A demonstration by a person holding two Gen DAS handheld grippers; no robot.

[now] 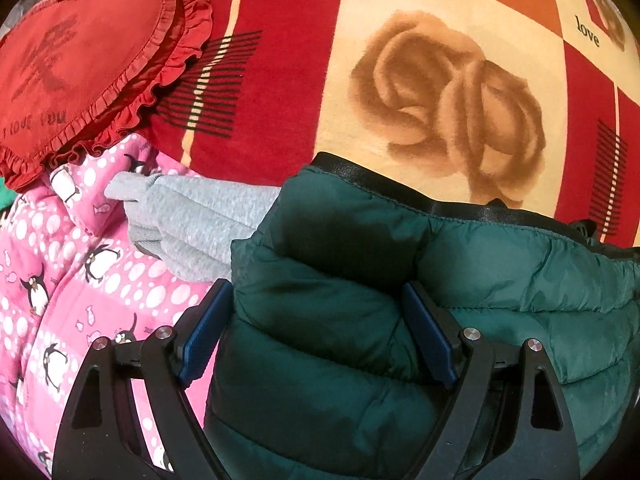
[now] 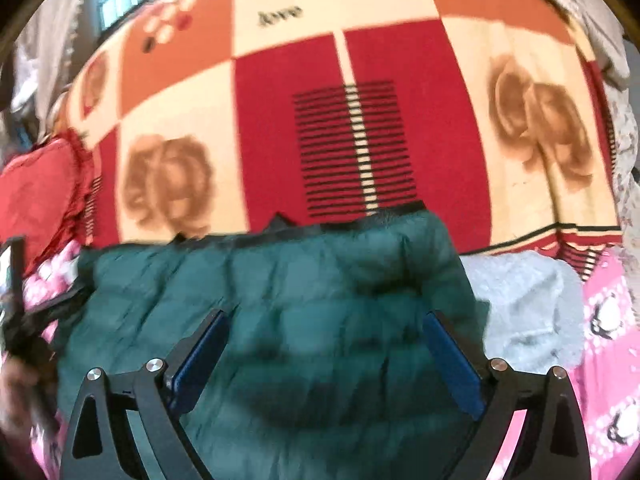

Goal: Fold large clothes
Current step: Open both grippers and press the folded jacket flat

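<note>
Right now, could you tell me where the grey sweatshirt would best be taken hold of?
Probably at the bunched end of the grey sweatshirt that lies on the pink penguin blanket, coming from the left. That end is free and thin enough to pinch; its other end runs under the green puffer jacket, which fills the open left gripper.

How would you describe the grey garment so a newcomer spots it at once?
Start at the rose-patterned blanket, then drop to the clothes along its near edge. The grey sweatshirt lies between the pink penguin-print jacket and the green puffer jacket, the only plain, unquilted fabric there.
</note>
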